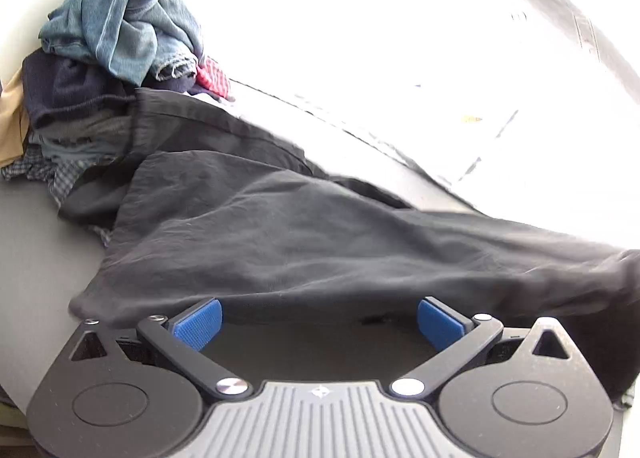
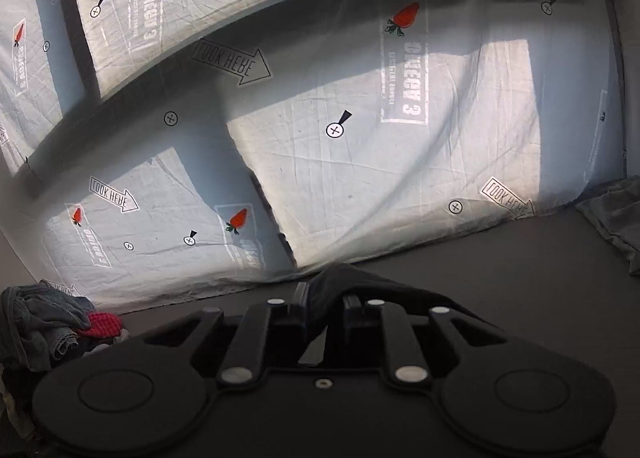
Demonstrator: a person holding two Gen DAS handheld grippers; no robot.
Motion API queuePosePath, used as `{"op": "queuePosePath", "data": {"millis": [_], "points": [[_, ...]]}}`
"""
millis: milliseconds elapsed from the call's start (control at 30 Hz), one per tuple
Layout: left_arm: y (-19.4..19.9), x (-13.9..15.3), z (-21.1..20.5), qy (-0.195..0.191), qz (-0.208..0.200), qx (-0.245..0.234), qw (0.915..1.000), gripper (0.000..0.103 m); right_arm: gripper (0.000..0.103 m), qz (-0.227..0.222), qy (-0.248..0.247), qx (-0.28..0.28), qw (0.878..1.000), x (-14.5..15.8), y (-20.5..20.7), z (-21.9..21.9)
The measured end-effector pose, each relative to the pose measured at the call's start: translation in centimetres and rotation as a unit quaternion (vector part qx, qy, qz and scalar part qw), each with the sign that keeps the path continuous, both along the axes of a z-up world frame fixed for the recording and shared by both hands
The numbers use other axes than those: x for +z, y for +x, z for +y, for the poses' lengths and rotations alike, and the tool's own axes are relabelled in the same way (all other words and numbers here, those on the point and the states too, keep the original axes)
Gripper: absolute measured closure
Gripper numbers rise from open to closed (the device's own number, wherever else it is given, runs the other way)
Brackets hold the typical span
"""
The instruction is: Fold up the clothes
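Spreading across the grey table point(image 1: 36, 258), black garment point(image 1: 256, 226): soft, limp, light cloth, long axis running from the clothes pile point(image 1: 116, 30) at far left toward the near right; best taken at hems or corners. Left gripper point(image 1: 318, 322): jaws wide, empty, just short of the near hem. Right gripper point(image 2: 325, 312): jaws narrow, pinching a fold of black cloth.

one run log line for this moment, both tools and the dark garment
left tool: open, empty | right tool: pinching dark garment | garment: spread out from clothes pile | fold: not started
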State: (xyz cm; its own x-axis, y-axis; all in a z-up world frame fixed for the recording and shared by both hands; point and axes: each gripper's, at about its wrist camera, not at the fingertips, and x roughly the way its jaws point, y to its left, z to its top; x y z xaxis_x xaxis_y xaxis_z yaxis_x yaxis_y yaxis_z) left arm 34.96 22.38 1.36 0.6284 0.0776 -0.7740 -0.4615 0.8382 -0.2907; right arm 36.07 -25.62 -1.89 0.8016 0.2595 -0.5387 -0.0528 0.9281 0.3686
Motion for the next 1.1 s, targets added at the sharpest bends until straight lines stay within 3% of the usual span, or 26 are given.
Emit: {"op": "queuePosePath", "data": {"millis": [67,167,233,333,467,567,600,667,767,833,967,1100], "points": [[-2.4,-2.2,-2.8,0.003,0.015,0.000,0.9999,0.000,0.084,0.095,-0.016,-0.004,0.995,-6.0,-1.7,-1.8],[-6.7,-6.2,-7.6,0.005,0.038,0.004,0.9993,0.000,0.074,0.177,0.032,0.003,0.984,-11.4,-5.2,-4.0],[-8.1,-7.7,-9.1,0.001,0.054,0.007,0.9985,0.000,0.071,0.209,0.047,0.004,0.977,-13.6,-7.0,-4.9],[-9.9,-9.0,-11.9,-0.006,0.079,-0.005,0.9968,0.000,0.067,0.223,0.063,-0.019,0.973,-15.1,-8.6,-6.8],[-9.4,-11.9,-13.6,-0.017,0.115,-0.024,0.9929,0.000,0.060,0.196,0.095,-0.077,0.973,-14.9,-8.6,-10.0],[-7.8,-14.7,-13.4,-0.055,0.147,-0.021,0.9873,0.000,0.056,0.179,0.108,-0.113,0.971,-14.5,-8.2,-11.8],[-7.2,-15.5,-13.3,-0.075,0.155,-0.018,0.9849,0.000,0.056,0.175,0.136,-0.126,0.967,-14.7,-8.1,-12.5],[-6.1,-16.8,-12.8,-0.117,0.163,-0.008,0.9797,0.000,0.052,0.164,0.235,-0.154,0.946,-15.7,-7.7,-14.4],[-4.9,-17.9,-12.0,-0.167,0.164,0.012,0.9722,0.000,0.047,0.145,0.376,-0.192,0.895,-17.3,-7.0,-17.1],[-4.3,-18.6,-11.1,-0.193,0.167,0.036,0.9662,0.000,0.045,0.149,0.431,-0.210,0.865,-18.6,-5.5,-17.8],[-4.7,-20.0,-8.6,-0.267,0.156,0.110,0.9446,0.000,0.045,0.161,0.462,-0.217,0.844,-19.7,-1.3,-17.8],[-7.1,-20.3,-5.7,-0.305,0.110,0.198,0.9252,0.000,0.043,0.175,0.483,-0.210,0.832,-20.1,2.3,-17.0]]}}
